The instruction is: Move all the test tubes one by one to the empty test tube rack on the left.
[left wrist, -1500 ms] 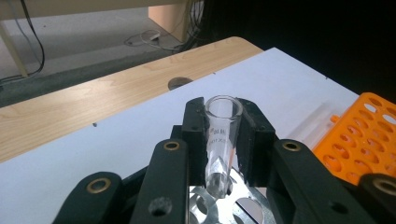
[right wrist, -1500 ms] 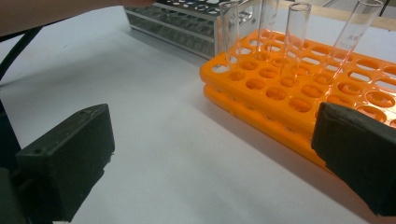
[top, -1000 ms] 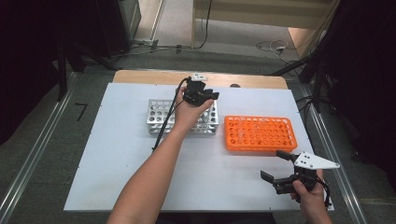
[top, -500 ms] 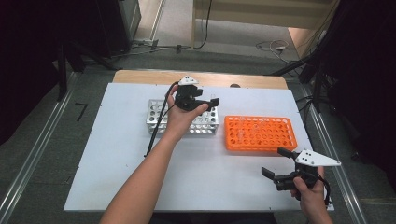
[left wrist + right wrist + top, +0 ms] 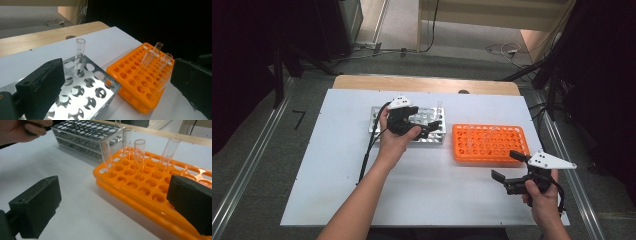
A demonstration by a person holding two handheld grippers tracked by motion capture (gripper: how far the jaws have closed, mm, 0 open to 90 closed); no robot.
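A metal tube rack stands left of an orange tube rack on the white table. One clear glass tube stands upright in the metal rack's far corner. Several clear tubes stand in the orange rack. My left gripper hovers over the metal rack. Its jaws have just been opening and stand wide apart with nothing between them. My right gripper is open near the orange rack's front edge, empty.
The white table top has free room in front of both racks and at the left. A wooden strip runs along the far edge. The left gripper's cable trails across the table beside the forearm.
The left gripper has moved from the metal rack's far right corner toward the left and the person, leaving the tube standing there. Its jaws have opened. The right gripper has stayed put.
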